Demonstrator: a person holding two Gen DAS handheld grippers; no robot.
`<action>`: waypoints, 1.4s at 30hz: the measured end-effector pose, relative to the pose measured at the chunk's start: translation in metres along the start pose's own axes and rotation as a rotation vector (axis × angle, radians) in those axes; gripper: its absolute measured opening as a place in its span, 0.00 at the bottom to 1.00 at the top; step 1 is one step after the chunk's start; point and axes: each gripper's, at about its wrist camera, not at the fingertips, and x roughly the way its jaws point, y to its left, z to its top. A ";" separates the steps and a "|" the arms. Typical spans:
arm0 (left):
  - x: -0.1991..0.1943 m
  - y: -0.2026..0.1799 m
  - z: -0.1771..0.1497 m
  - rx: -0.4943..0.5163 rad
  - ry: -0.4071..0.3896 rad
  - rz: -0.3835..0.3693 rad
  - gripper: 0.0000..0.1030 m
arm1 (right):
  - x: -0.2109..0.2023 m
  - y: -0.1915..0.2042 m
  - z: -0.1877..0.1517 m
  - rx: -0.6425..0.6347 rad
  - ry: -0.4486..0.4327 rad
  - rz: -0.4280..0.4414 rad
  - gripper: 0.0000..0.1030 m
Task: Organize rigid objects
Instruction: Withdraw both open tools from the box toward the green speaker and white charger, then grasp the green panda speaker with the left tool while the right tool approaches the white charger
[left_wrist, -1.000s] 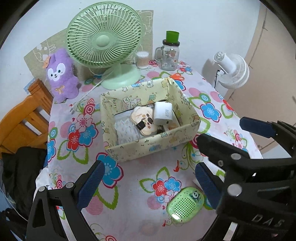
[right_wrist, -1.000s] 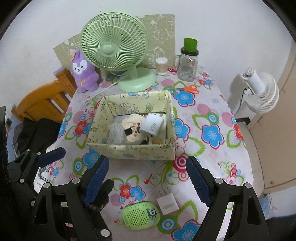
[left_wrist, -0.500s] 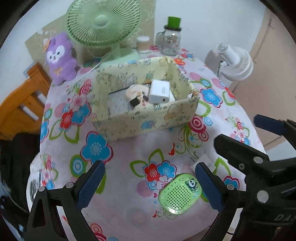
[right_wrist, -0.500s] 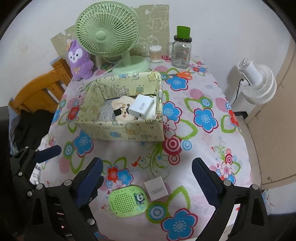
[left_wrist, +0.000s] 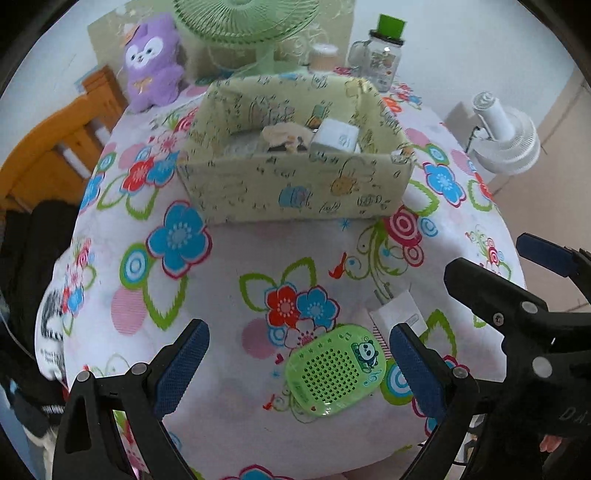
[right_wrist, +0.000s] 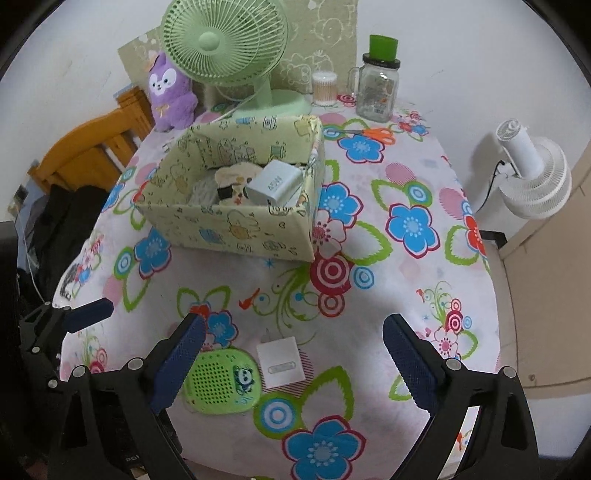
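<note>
Both grippers had dropped lower and closer to the tabletop since the earlier frames. Left gripper (left_wrist: 297, 360) hung with fingers wide, empty, over the green speaker (left_wrist: 336, 369). Right gripper (right_wrist: 293, 356) was likewise spread wide and empty above the white charger (right_wrist: 280, 362), which lay just beside the speaker (right_wrist: 221, 380) on the floral cloth (right_wrist: 369, 314). Farther back stood the box (right_wrist: 236, 229), holding another charger (right_wrist: 275, 182). Behind it stood a green fan (right_wrist: 225, 40) and a jar (right_wrist: 376, 92).

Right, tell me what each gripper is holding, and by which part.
Nothing is held. The left gripper and right gripper are both open above the tablecloth; the green speaker and white charger lie untouched.
</note>
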 end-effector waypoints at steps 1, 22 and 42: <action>0.002 0.000 -0.002 -0.018 0.005 0.002 0.96 | 0.002 -0.001 -0.001 -0.005 0.002 0.005 0.95; 0.047 -0.003 -0.033 -0.271 0.084 0.037 0.96 | 0.045 -0.009 -0.016 -0.180 0.093 0.060 0.91; 0.076 -0.014 -0.050 -0.385 0.132 0.073 0.97 | 0.077 -0.024 -0.021 -0.240 0.181 0.102 0.89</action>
